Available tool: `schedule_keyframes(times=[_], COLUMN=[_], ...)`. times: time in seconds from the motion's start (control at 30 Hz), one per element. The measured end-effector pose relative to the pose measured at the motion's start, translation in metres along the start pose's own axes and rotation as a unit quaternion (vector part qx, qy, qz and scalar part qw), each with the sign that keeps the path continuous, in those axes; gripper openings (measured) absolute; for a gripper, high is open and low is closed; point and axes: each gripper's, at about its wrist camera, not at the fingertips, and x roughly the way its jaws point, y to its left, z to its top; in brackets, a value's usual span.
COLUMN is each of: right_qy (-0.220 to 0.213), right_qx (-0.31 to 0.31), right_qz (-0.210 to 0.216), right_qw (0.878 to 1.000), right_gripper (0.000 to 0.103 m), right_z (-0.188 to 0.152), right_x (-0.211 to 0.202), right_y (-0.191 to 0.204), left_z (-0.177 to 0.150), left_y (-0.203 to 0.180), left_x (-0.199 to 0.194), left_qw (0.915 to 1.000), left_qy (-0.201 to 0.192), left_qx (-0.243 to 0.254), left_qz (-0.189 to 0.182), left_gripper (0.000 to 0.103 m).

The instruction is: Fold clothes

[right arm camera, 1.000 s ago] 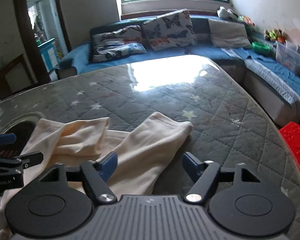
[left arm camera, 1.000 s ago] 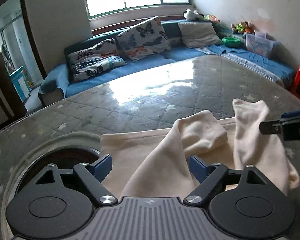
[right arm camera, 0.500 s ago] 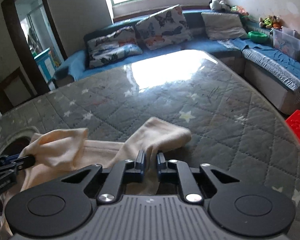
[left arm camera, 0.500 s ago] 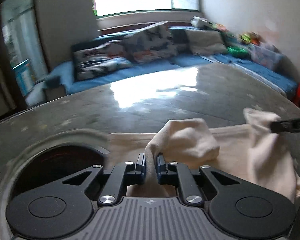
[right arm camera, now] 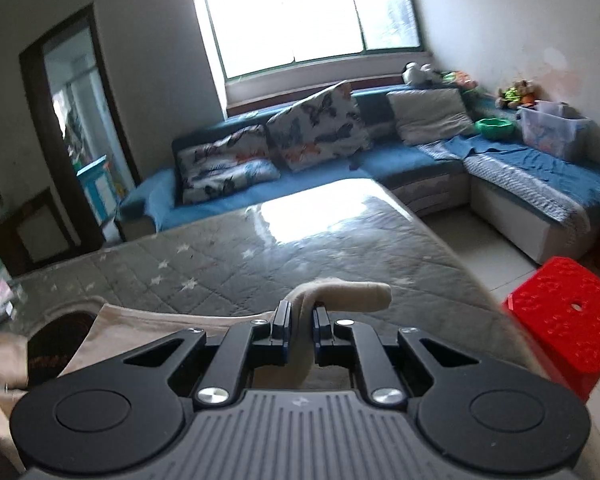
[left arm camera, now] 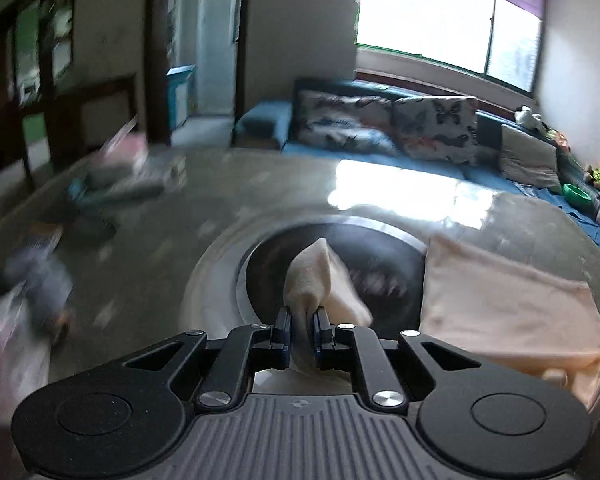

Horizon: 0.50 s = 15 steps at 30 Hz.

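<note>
A cream garment (left arm camera: 500, 300) lies spread on the grey quilted table (right arm camera: 260, 264). My left gripper (left arm camera: 302, 320) is shut on one cream sleeve end (left arm camera: 312, 276), which sticks up between the fingers above a dark round recess (left arm camera: 380, 276) in the table. My right gripper (right arm camera: 300, 320) is shut on the other sleeve end (right arm camera: 352, 294), lifted over the table near its right edge. In the right wrist view the garment body (right arm camera: 160, 320) stretches away to the left beside the dark recess (right arm camera: 56, 340).
A blue corner sofa (right arm camera: 420, 156) with butterfly cushions (right arm camera: 316, 128) runs behind the table under a window. A red plastic stool (right arm camera: 564, 312) stands right of the table. Blurred clutter (left arm camera: 112, 184) lies at the table's far left in the left wrist view.
Both grippers went from open to shut on the sleeve ends. The left one swung left with its sleeve over the dark recess. The right one rose and drew its sleeve to the right.
</note>
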Motion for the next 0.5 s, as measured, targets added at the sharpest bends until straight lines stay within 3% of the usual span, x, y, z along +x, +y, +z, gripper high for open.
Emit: schedule_keyframes(times=[0.17, 0.2, 0.27, 0.33, 0.43, 0.5], right_qy=[0.016, 0.027, 0.043, 0.049, 0.049, 0.05], right_qx=[0.033, 0.04, 0.05, 0.064, 0.054, 0.035], right_qz=[-0.04, -0.052, -0.092, -0.122, -0.13, -0.112], right_qw=[0.999, 0.998, 0.994, 0.989, 0.989, 0.992], right_gripper=[0.011, 0.012, 0.016, 0.027, 0.03, 0.036], right_z=[-0.024, -0.03, -0.04, -0.046, -0.047, -0.047], right_x=[-0.02, -0.021, -0.024, -0.031, -0.041, -0.044], right_y=[-0.035, -0.044, -0.061, -0.078, -0.084, -0.074], left_z=[-0.023, -0.026, -0.027, -0.027, -0.026, -0.026], left_y=[0.023, 0.024, 0.024, 0.023, 0.019, 0.003], left_x=[0.003, 0.002, -0.004, -0.013, -0.025, -0.037], left_qw=[0.9987, 0.9986, 0.9988, 0.9989, 0.9993, 0.9983], left_qy=[0.049, 0.051, 0.044, 0.037, 0.025, 0.009], left_qx=[-0.015, -0.012, 0.003, 0.013, 0.025, 0.052], left_qz=[0.007, 0.009, 0.021, 0.026, 0.01, -0.023], left_gripper=[0.017, 0.022, 0.03, 0.045, 0.046, 0.046])
